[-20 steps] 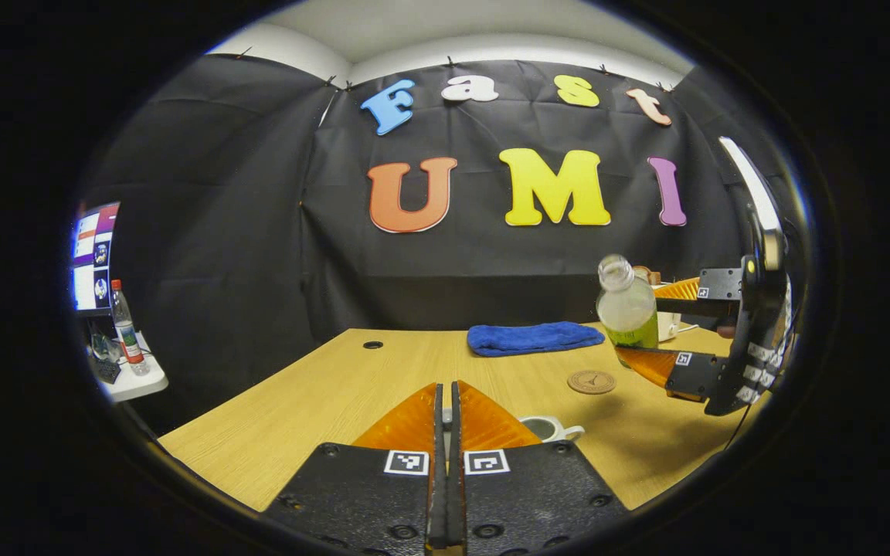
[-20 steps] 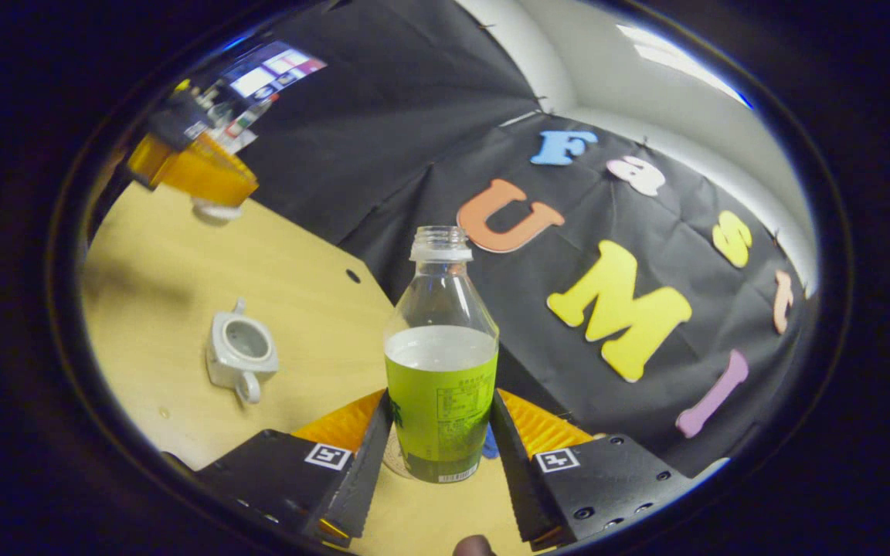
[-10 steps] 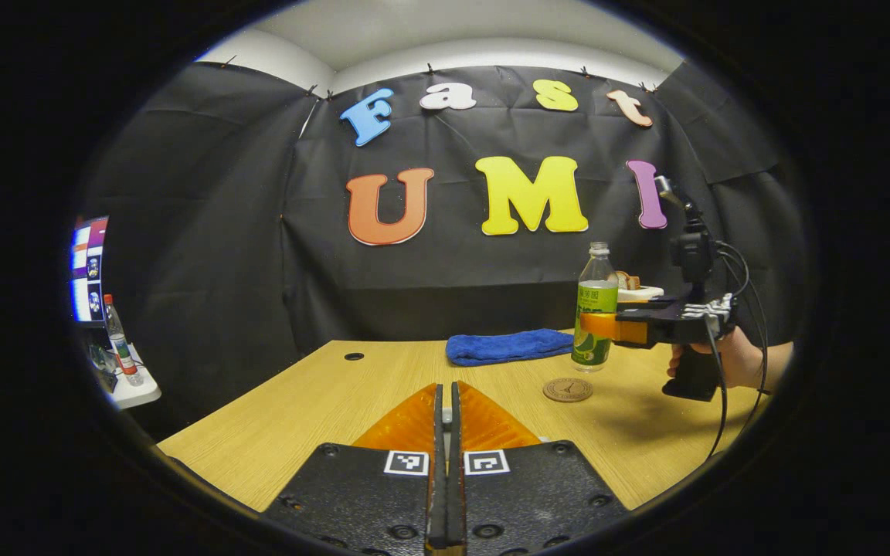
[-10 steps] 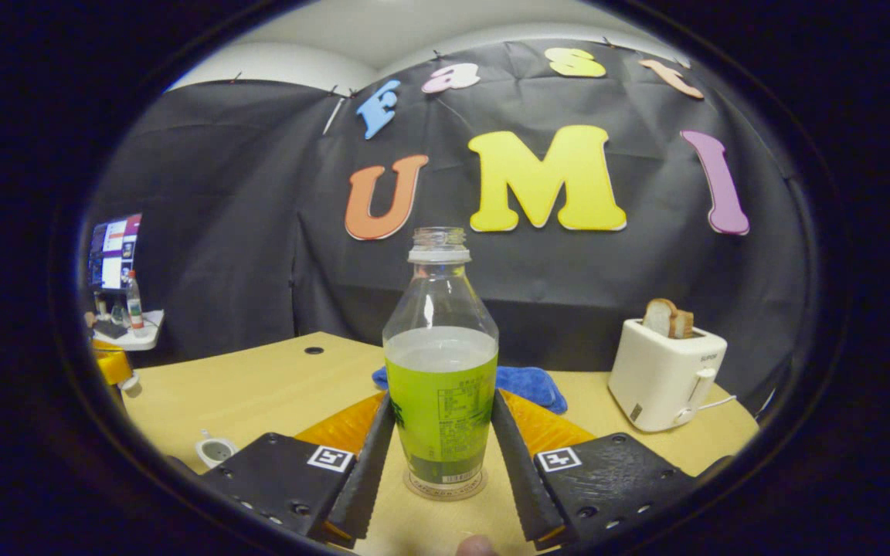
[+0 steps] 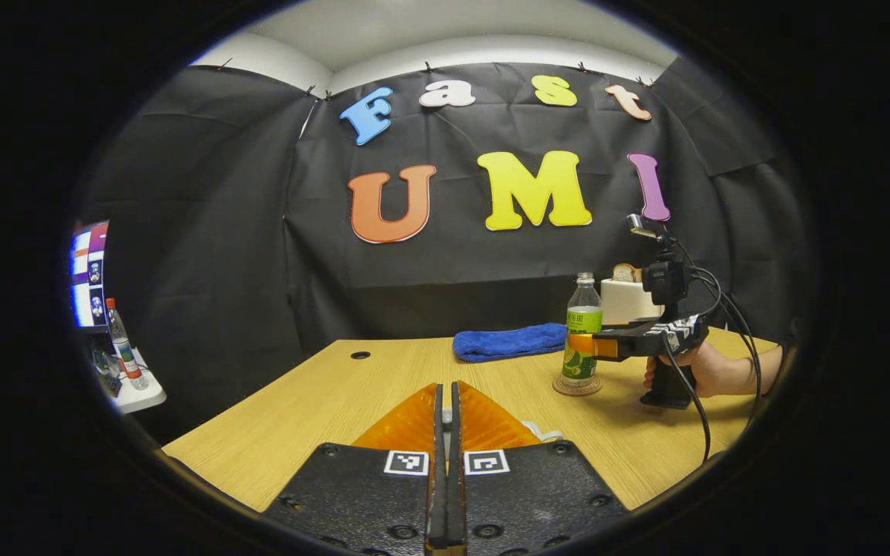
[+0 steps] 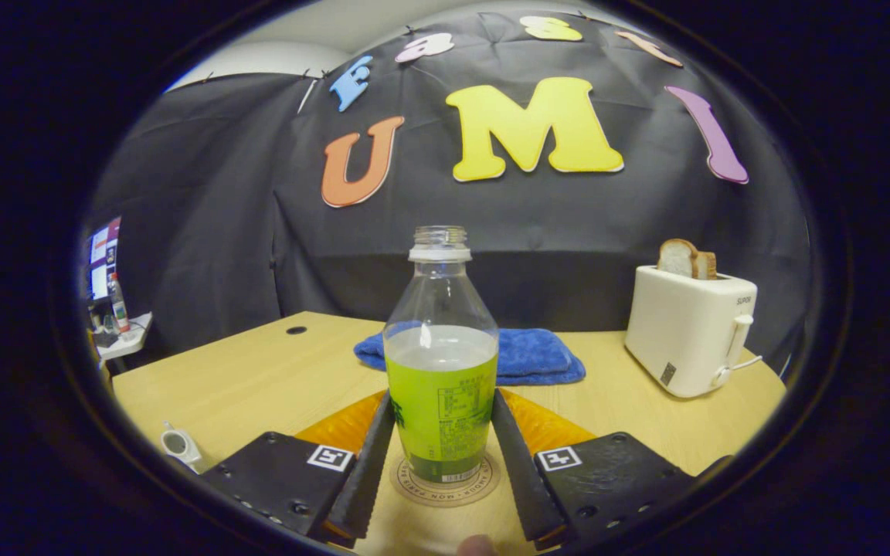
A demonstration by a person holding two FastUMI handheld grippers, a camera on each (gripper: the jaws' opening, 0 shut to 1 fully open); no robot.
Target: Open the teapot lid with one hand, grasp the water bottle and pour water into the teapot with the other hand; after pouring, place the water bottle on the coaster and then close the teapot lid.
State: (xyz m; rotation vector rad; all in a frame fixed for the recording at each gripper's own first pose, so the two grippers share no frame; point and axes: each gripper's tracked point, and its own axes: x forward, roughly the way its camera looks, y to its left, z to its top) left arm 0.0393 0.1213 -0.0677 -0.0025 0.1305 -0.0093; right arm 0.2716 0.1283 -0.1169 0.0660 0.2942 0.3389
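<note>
The clear water bottle (image 6: 441, 340), uncapped with a green label and about half full, stands upright on the round coaster (image 6: 445, 483). My right gripper (image 6: 441, 401) is shut on its lower body, one finger on each side. The left gripper view shows the same bottle (image 5: 583, 332) on the coaster (image 5: 578, 386), with the right gripper (image 5: 592, 345) and the hand (image 5: 711, 371) holding it. My left gripper (image 5: 446, 386) is shut on the teapot lid, which shows as a pale sliver between the fingers. The white teapot (image 6: 178, 444) sits open at the table's left.
A folded blue towel (image 6: 526, 355) lies behind the bottle. A white toaster (image 6: 688, 332) with bread stands at the back right. A cable hole (image 5: 360, 355) marks the wooden table (image 5: 298, 409). A side shelf (image 5: 132, 390) with a bottle and screen stands far left.
The right gripper swung from tilted to upright, moved away from the teapot and lowered the bottle onto the coaster. The left gripper stayed shut and barely moved.
</note>
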